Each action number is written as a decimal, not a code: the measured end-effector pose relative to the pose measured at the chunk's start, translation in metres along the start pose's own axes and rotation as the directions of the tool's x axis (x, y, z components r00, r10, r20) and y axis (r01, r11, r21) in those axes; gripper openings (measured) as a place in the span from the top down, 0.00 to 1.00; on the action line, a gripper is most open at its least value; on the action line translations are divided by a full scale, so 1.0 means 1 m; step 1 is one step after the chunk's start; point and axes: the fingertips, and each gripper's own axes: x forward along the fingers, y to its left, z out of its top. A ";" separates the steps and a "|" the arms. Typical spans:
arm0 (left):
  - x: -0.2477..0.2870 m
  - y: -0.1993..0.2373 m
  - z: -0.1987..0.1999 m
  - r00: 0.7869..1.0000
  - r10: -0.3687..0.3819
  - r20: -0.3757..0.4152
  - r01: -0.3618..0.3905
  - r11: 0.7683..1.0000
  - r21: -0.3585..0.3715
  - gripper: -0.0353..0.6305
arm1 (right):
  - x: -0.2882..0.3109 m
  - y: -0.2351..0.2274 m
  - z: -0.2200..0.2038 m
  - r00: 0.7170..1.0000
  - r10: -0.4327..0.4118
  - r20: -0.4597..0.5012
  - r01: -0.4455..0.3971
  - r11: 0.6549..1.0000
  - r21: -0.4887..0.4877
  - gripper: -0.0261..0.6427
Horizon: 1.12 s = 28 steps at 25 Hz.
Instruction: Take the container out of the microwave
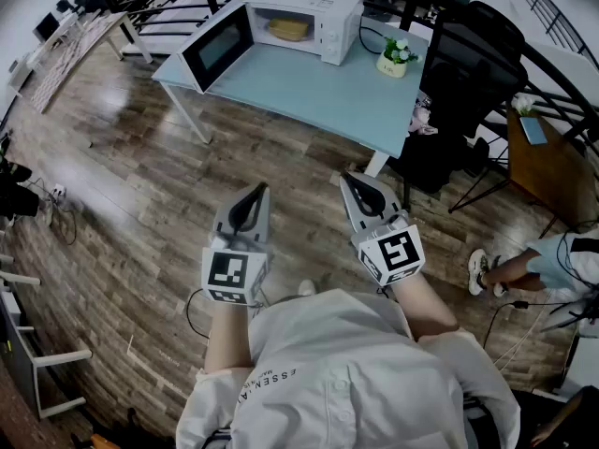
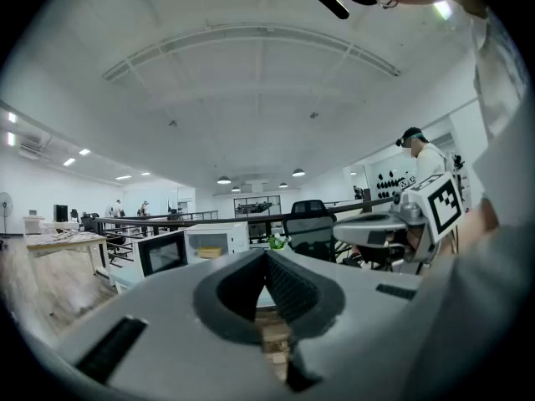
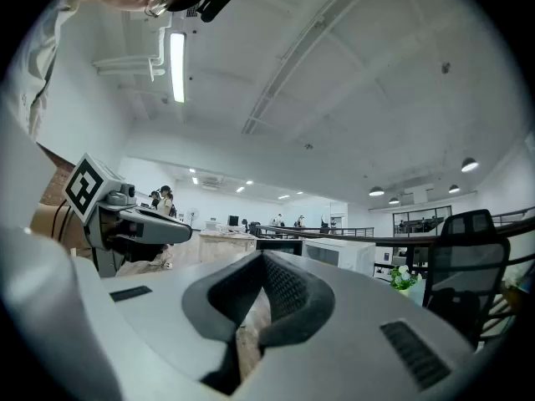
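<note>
A white microwave point(image 1: 304, 12) stands with its door point(image 1: 217, 47) swung open on a light blue table point(image 1: 309, 87) at the far side of the room. A yellowish container point(image 1: 288, 29) sits inside it. My left gripper point(image 1: 255, 195) and right gripper point(image 1: 354, 183) are held side by side over the wooden floor, well short of the table, both shut with nothing in them. The left gripper view shows its gripper point(image 2: 266, 254) with jaws together, the microwave point(image 2: 216, 242) far ahead and the container point(image 2: 209, 252) inside. In the right gripper view its gripper point(image 3: 263, 259) points toward the microwave point(image 3: 338, 253).
A small potted plant point(image 1: 397, 56) stands on the table to the right of the microwave. A black office chair point(image 1: 473, 59) sits behind the table's right end. At the right are a wooden side table point(image 1: 552, 162) and another person point(image 1: 524, 267). Cables point(image 1: 56, 209) lie at the left.
</note>
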 end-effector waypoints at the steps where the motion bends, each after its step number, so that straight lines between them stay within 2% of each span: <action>1: 0.000 0.000 0.002 1.000 0.000 0.007 0.000 1.000 0.001 0.94 | 0.000 0.000 -0.001 1.000 -0.002 -0.001 0.002 1.000 0.004 0.94; 16: 0.008 0.010 0.001 1.000 -0.012 0.022 0.012 1.000 -0.009 0.94 | 0.013 0.006 0.003 1.000 0.024 0.004 -0.024 1.000 -0.010 0.94; 20: 0.010 0.026 -0.001 0.999 -0.021 0.030 0.022 1.000 -0.013 0.94 | 0.026 0.007 0.001 1.000 -0.014 -0.008 0.014 1.000 -0.011 0.93; 21: 0.010 0.030 -0.001 0.999 -0.023 0.031 0.024 1.000 -0.015 0.94 | 0.031 0.007 -0.002 0.999 -0.025 -0.021 0.025 1.000 -0.002 0.83; 22: 0.010 0.035 -0.002 0.999 -0.025 0.033 0.025 1.000 -0.017 0.94 | 0.036 0.007 -0.005 0.999 -0.032 -0.036 0.032 0.999 0.012 0.68; 28: 0.014 0.066 -0.009 0.999 -0.024 0.028 0.025 0.999 -0.043 0.94 | 0.063 0.008 -0.008 0.996 -0.055 -0.067 0.055 0.998 0.002 0.67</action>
